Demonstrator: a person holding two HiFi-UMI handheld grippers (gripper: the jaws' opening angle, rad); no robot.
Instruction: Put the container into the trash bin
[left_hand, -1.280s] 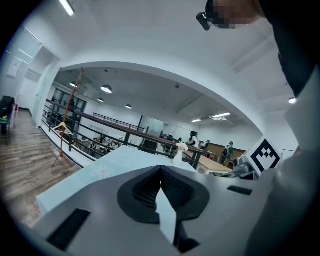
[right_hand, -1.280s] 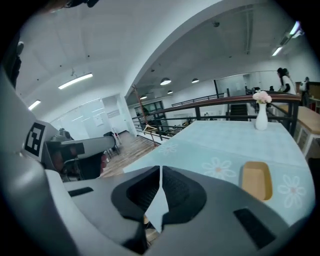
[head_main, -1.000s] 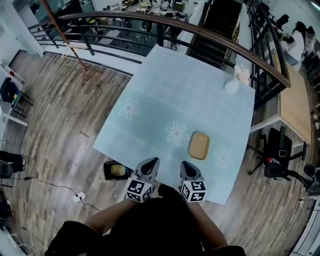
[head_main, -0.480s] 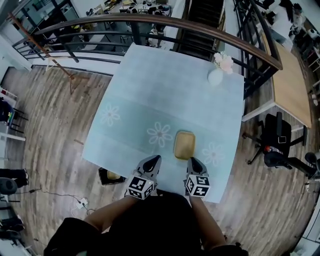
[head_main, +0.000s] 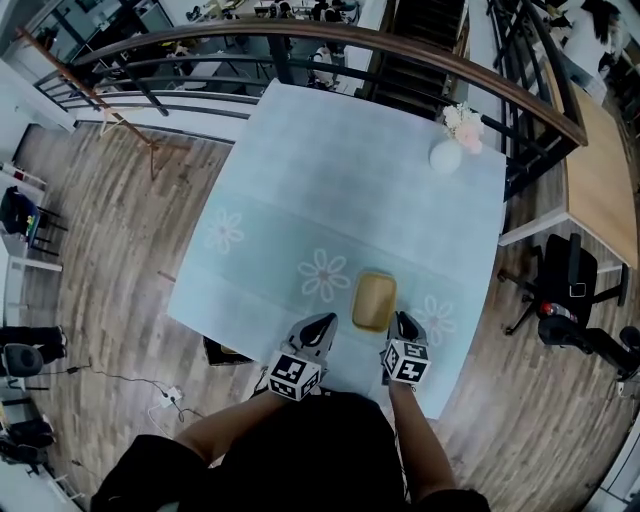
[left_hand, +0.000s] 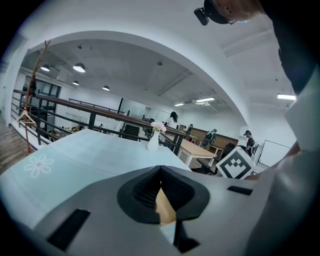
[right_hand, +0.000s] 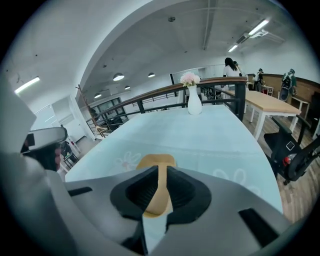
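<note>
A tan, shallow rectangular container (head_main: 374, 300) lies on the pale blue flowered tablecloth (head_main: 350, 200), near the table's front edge. My left gripper (head_main: 320, 324) hovers just short of it on the left, jaws shut and empty. My right gripper (head_main: 403, 320) sits by the container's near right corner, also shut and empty. In the right gripper view the container (right_hand: 156, 161) shows just beyond my jaws (right_hand: 161, 171). Through the left gripper (left_hand: 161, 172) only a tan sliver shows. The black trash bin (head_main: 222, 351) stands on the floor at the table's left front, partly hidden by the cloth.
A white vase with pink flowers (head_main: 447, 153) stands at the table's far right corner. A dark railing (head_main: 420, 65) curves behind the table. A wooden desk (head_main: 598, 190) and an office chair (head_main: 572, 290) are to the right. Cables lie on the wood floor (head_main: 120, 250).
Both grippers have moved forward over the table's front edge, closer to the container. The right one now sits beside the container's near right corner. The head view has shifted slightly.
</note>
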